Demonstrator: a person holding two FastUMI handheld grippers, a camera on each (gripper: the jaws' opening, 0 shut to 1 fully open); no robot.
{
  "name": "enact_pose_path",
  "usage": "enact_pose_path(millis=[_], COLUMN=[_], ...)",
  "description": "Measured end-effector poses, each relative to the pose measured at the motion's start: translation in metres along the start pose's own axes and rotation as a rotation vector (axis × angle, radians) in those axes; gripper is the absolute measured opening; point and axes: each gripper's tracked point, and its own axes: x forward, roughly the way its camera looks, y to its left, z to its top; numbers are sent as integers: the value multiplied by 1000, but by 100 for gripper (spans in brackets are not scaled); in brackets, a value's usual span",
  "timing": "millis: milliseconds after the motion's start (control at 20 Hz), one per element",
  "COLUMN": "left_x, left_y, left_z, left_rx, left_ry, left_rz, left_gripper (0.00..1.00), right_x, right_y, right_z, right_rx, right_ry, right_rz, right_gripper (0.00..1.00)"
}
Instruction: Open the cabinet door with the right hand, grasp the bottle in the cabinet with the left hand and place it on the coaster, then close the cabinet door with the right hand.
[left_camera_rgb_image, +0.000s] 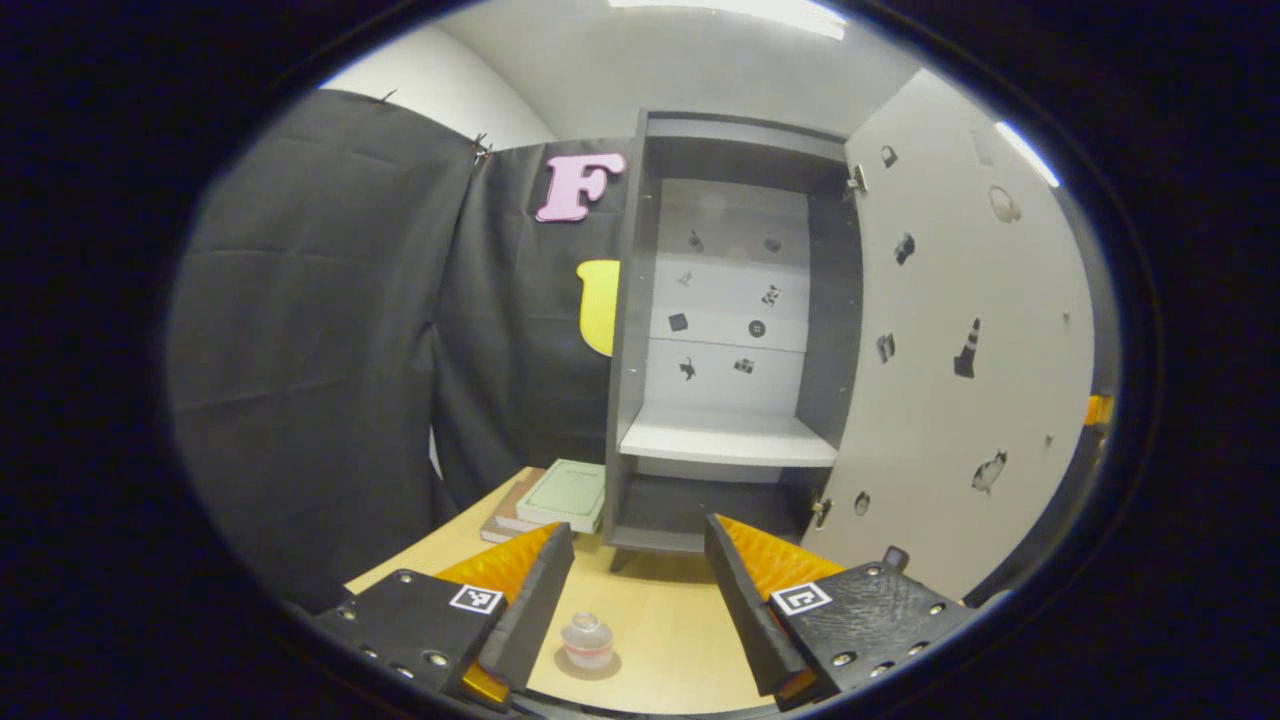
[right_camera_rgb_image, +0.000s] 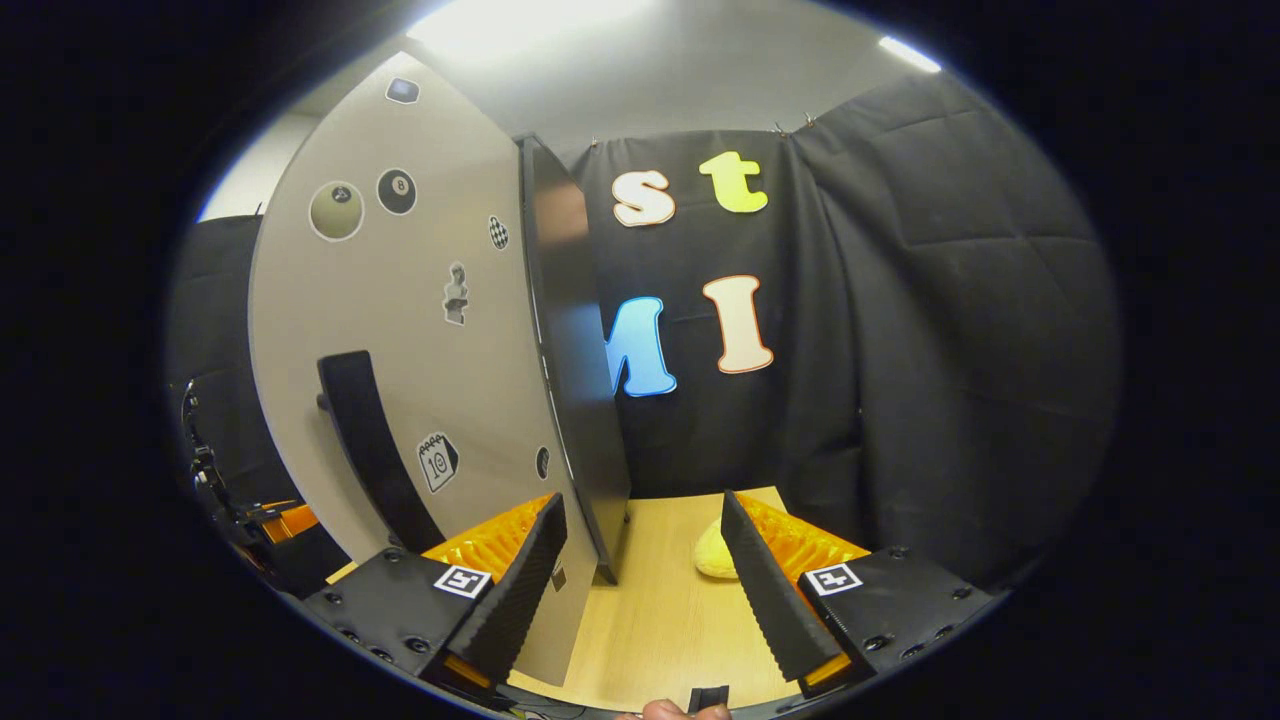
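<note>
The grey cabinet (left_camera_rgb_image: 720, 300) stands open, its door (left_camera_rgb_image: 960, 350) swung out to the right and its white shelf (left_camera_rgb_image: 728, 438) bare. A small clear bottle (left_camera_rgb_image: 587, 638) stands upright on a round coaster (left_camera_rgb_image: 590, 667) on the wooden table, low between the fingers of my left gripper (left_camera_rgb_image: 638, 530), which is open and not touching it. In the right gripper view the door's outer face (right_camera_rgb_image: 420, 330) with its dark handle (right_camera_rgb_image: 370, 450) rises at the left. My right gripper (right_camera_rgb_image: 642, 505) is open, its left finger close against the door's lower edge.
Two stacked books (left_camera_rgb_image: 555, 497) lie on the table left of the cabinet's foot. A soft yellow object (right_camera_rgb_image: 714, 555) rests on the table by the right gripper's right finger. The cabinet's dark side panel (right_camera_rgb_image: 570, 350) stands just ahead of the right gripper.
</note>
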Motion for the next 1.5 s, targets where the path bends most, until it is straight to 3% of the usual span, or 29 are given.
enact_pose_path(millis=[250, 500, 650, 700, 750, 800, 850, 900, 1000, 1250, 1500], left_x=[3, 11, 14, 14, 13, 14, 14, 14, 17, 27, 34], left_y=[22, 38, 51, 54, 59, 65, 71, 77, 86, 109, 133], left_z=[13, 9, -4, -6, -8, -9, -9, -9, -11, -10, -2], left_rx=[41, 67, 33, 18, 10, 8, 10, 11, 8, -14, 62], left_ry=[31, 35, 58, 64, 68, 69, 69, 70, 73, 68, 44], left_rz=[-52, -87, -89, -90, -88, -84, -77, -73, -67, -47, -25], left_gripper=[82, 82, 80, 80, 80, 80, 80, 82, 82, 82, 82], right_x=[2, 2, 5, 7, 5, 5, 5, 5, 4, 9, 12], right_y=[-2, 5, 12, 11, 10, 11, 13, 13, 14, 27, 59], right_z=[9, 15, 15, 16, 15, 14, 15, 15, 15, 13, 7], right_rx=[-8, -10, -7, -13, -14, -17, -22, -33, -59, -49, -37], right_ry=[-35, -60, -65, -66, -62, -58, -63, -62, -63, -53, -25], right_rz=[-74, -87, -75, -78, -85, -90, -90, -97, -97, -64, 14], right_gripper=[98, 98, 98, 92, 97, 92, 98, 92, 96, 96, 96])
